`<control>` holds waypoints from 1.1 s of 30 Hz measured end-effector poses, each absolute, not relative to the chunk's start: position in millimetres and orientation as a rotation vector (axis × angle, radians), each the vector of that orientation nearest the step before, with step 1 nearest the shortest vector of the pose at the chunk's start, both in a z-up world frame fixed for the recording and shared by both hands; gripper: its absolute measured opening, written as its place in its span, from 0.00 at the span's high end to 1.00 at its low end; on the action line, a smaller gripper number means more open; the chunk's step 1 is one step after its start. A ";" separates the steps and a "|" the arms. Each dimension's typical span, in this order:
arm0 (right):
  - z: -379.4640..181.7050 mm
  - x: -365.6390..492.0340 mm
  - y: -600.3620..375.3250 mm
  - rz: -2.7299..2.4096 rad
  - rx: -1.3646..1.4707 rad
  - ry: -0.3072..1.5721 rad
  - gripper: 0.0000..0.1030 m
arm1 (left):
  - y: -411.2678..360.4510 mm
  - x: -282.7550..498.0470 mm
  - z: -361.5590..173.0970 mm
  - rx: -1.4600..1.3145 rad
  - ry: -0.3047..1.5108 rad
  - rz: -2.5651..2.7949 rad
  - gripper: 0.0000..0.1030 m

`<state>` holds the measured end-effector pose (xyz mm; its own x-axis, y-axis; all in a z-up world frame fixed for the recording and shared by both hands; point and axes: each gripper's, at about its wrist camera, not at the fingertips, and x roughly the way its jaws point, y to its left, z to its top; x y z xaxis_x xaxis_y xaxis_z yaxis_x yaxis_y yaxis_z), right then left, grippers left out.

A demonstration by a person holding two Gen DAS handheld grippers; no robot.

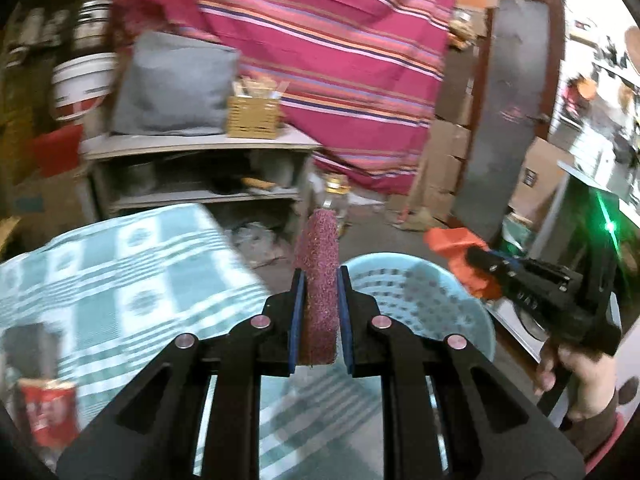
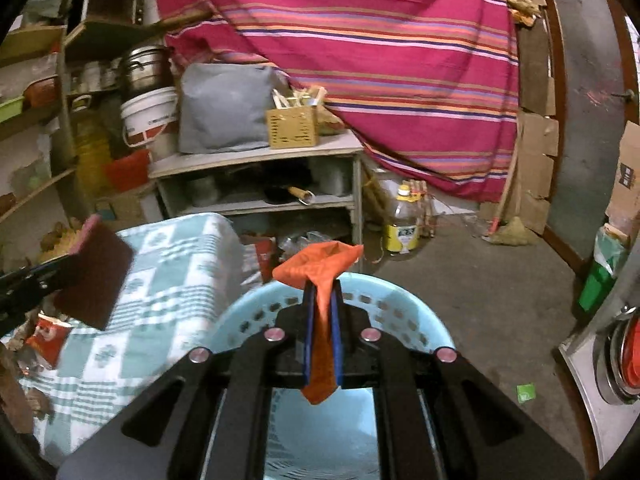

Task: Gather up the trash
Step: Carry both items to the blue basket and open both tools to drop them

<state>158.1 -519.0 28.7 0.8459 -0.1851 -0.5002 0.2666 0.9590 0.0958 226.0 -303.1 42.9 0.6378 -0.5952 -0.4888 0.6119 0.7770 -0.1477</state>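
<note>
My left gripper [image 1: 320,276] is shut on a maroon scouring pad [image 1: 319,280], held edge-on above the table's corner beside a light blue perforated basket [image 1: 420,292]. In the right wrist view the same pad [image 2: 96,272] shows flat at the far left. My right gripper [image 2: 322,292] is shut on a crumpled orange wrapper [image 2: 320,272] right over the basket [image 2: 384,312]. From the left wrist view that gripper [image 1: 456,256] comes in from the right with the orange wrapper [image 1: 452,244], a hand [image 1: 576,376] on its handle.
A table with a green-and-white checked cloth [image 1: 120,280] lies left of the basket, with a red snack packet [image 2: 48,336] on it. Behind stand a grey shelf unit [image 2: 260,184], a striped red curtain [image 2: 380,60], a yellow-labelled bottle [image 2: 402,224] and a green scrap [image 2: 526,392] on the floor.
</note>
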 end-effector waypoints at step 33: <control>-12.8 194.6 -536.4 -0.240 0.272 0.611 0.47 | -299.1 233.8 40.9 0.114 0.510 -0.522 0.05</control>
<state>194.6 -536.4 -12.8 0.7937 -0.1407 -0.5918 0.2998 0.9370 0.1793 233.8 -299.1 40.9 0.7457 -0.4477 -0.4935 0.5032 0.8638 -0.0234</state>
